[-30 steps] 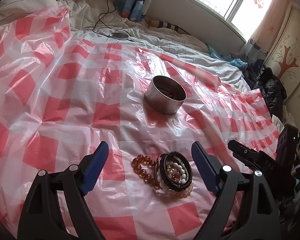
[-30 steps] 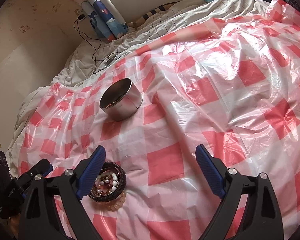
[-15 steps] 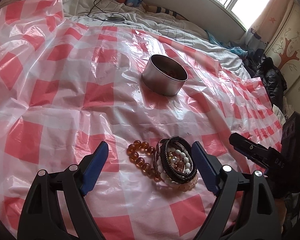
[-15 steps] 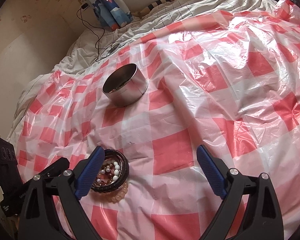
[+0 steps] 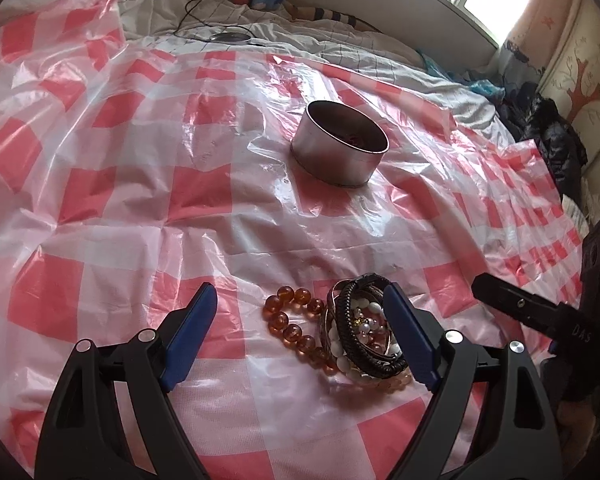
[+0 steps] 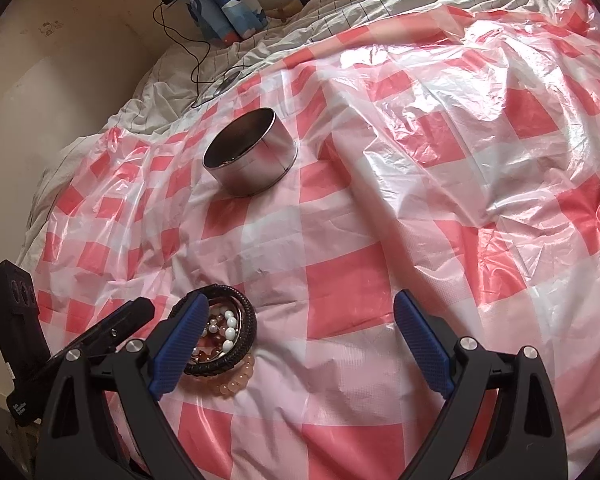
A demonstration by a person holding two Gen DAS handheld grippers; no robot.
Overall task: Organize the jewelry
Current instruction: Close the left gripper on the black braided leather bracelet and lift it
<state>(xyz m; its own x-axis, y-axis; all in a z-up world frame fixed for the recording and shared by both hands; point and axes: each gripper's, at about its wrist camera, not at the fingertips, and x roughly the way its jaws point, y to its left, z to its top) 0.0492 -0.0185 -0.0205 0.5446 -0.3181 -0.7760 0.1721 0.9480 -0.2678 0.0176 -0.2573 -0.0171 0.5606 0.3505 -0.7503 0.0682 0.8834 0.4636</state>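
Big red-white checked plastic sheet (image 5: 112, 184) spread over bed, crinkly. One round metal tin (image 5: 339, 142) upright near middle, mouth up, something reddish inside.

Bracelet pile (image 5: 366, 330) lies flat near both tongs, well apart from tin. One amber bead bracelet (image 5: 290, 326) at pile's left edge; only left view shows it, right view hides it behind finger.

Left tongs (image 5: 300, 336) wide open around pile, holding nothing. Right tongs (image 6: 300, 340) wide open too, empty, pile (image 6: 230, 340) by its left finger.

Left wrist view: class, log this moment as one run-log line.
left gripper: open, over bracelet pile | right gripper: open, beside pile | metal tin: apart, farther back | cloth: checked plastic sheet
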